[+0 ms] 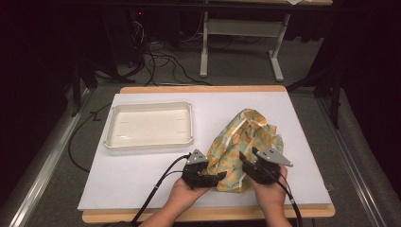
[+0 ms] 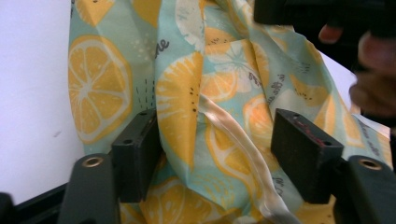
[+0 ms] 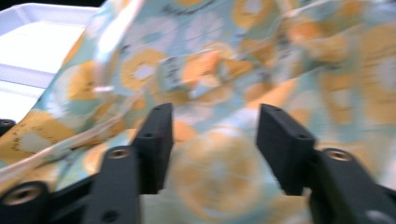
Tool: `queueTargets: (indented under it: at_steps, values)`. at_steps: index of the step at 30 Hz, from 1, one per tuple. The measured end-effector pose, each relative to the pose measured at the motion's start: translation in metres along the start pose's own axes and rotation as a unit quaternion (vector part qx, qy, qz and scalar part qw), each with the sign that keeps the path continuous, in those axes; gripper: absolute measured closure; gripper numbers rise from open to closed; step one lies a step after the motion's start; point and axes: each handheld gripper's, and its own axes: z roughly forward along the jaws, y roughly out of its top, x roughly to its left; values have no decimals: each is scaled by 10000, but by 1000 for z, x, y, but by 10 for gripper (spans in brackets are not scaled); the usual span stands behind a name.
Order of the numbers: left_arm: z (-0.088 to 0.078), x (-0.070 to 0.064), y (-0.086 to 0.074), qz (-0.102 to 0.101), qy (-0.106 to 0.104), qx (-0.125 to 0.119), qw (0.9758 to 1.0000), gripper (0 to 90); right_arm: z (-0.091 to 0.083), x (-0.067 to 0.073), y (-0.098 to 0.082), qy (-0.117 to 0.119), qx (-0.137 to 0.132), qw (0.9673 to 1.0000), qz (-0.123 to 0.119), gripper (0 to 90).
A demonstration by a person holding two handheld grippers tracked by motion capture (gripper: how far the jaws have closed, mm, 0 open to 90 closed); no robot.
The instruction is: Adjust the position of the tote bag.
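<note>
A crumpled cloth [image 1: 246,137] printed with yellow lemon slices on pale teal lies bunched on the right half of the white table top [image 1: 142,175]. My left gripper [image 1: 220,177] sits at the cloth's near left edge. In the left gripper view its jaws [image 2: 215,135] stand apart, with a fold of the cloth [image 2: 196,84] between them and not pinched. My right gripper [image 1: 244,159] is at the cloth's near right edge. Its jaws [image 3: 215,135] are also wide apart, the cloth [image 3: 224,60] lying loose in front of and between them.
A shallow white tray [image 1: 149,144] rests on the left half of the table, its rim [image 3: 32,46] visible beyond the cloth. The other hand and its gripper [image 2: 327,18] show at the top right of the left gripper view. Cables and a desk frame lie on the floor behind.
</note>
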Motion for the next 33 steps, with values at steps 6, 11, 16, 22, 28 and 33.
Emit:
queueTargets:
  at_steps: [6, 11, 16, 22, 28, 33]
  values:
    - [-16, 4, 13, 133, 207, -447, 9987, 256, 21, 2, -11, -237, 189, 9987, 399, 382]
    - [-22, 11, 33, 186, 405, -787, 9959, 247, 23, 1, -14, -215, 127, 9993, 267, 633]
    - [-14, 20, 41, 256, 593, -707, 9954, 335, 19, -2, -14, -183, 130, 9997, 87, 900]
    - [6, 24, 23, 338, 664, -164, 9971, 383, 9, -11, -20, -316, 321, 9989, -107, 900]
    - [11, 13, 18, 378, 423, -95, 9983, 371, -11, -33, -21, -716, 446, 9961, -252, 900]
    - [12, 6, 16, 427, 324, -51, 9985, 359, -19, -49, -26, -922, 516, 9942, -224, 900]
